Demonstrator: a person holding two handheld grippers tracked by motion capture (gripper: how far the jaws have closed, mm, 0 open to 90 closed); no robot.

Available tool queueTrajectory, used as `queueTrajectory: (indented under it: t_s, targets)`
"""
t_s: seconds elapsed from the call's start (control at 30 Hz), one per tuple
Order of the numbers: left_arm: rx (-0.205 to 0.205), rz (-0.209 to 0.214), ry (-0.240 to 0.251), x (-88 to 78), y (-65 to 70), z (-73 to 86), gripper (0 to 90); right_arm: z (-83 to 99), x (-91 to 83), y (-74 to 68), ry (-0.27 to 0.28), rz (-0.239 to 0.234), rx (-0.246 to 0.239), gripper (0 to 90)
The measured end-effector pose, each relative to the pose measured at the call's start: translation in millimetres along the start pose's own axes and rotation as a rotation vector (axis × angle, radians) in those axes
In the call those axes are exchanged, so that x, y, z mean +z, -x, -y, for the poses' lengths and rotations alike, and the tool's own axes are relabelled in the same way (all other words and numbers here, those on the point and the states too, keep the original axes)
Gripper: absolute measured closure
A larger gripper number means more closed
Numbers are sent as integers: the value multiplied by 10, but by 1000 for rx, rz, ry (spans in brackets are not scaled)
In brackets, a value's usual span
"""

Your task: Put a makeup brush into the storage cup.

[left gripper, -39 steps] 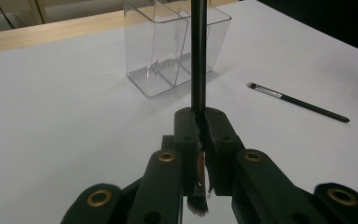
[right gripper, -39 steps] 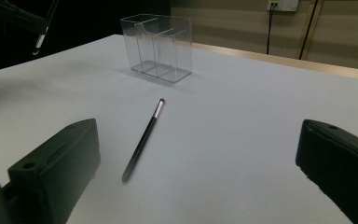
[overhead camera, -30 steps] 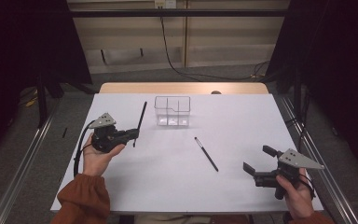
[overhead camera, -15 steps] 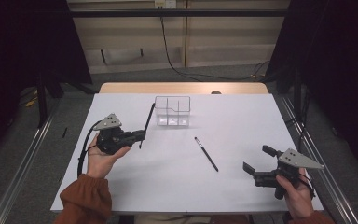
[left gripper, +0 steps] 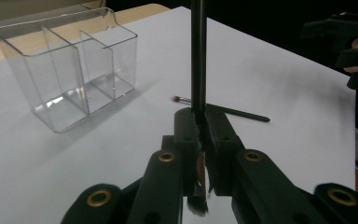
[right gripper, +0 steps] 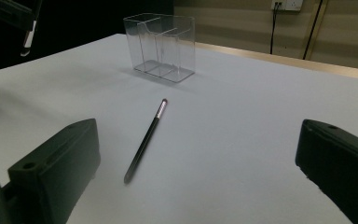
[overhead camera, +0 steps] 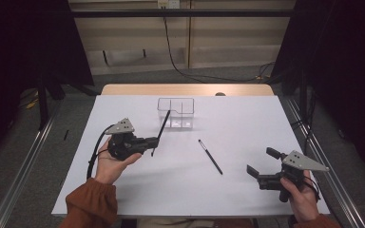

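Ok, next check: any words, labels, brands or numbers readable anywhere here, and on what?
None can be read.
Clear organizer: no label.
Brush held in the left gripper and brush lying on the table: no print visible on their handles.
Wall socket: too small and blurred to read.

Light falls from overhead onto the white table [overhead camera: 247,190] – bright there, surroundings nearly black. High view is sharp enough but a bit grainy, w/ soft short shadows under the hands. In the left gripper view the clear organiser [left gripper: 70,70] catches pale glints; the near black jaws are soft, out of focus. Right gripper view: dim, jaws blurred at the bottom corners, table greyer – no hard glare.
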State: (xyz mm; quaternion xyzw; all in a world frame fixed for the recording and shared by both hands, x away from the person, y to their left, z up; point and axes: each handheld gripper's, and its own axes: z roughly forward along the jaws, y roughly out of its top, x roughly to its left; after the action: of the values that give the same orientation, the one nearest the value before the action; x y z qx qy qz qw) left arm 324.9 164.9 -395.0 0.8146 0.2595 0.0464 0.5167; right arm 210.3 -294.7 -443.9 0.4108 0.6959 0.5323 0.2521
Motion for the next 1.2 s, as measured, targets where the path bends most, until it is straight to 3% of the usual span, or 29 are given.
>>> queueTrajectory:
  t_s: [0.27, 0.4, 0.63, 1.2]
  targets:
    - [25, 35, -25, 121, 100, -93, 844, 1, -6, -2, 3, -1, -2, 0]
    - [7, 61, -32, 187, 150, -116, 844, 2, -13, 8, 5, -1, 0, 0]
    - [43, 109, -62, 295, 313, -164, 844, -6, -8, -19, 9, -19, 2, 0]
    - [74, 145, -133, 492, 486, -251, 844, -23, 75, -11, 2, -38, -4, 0]
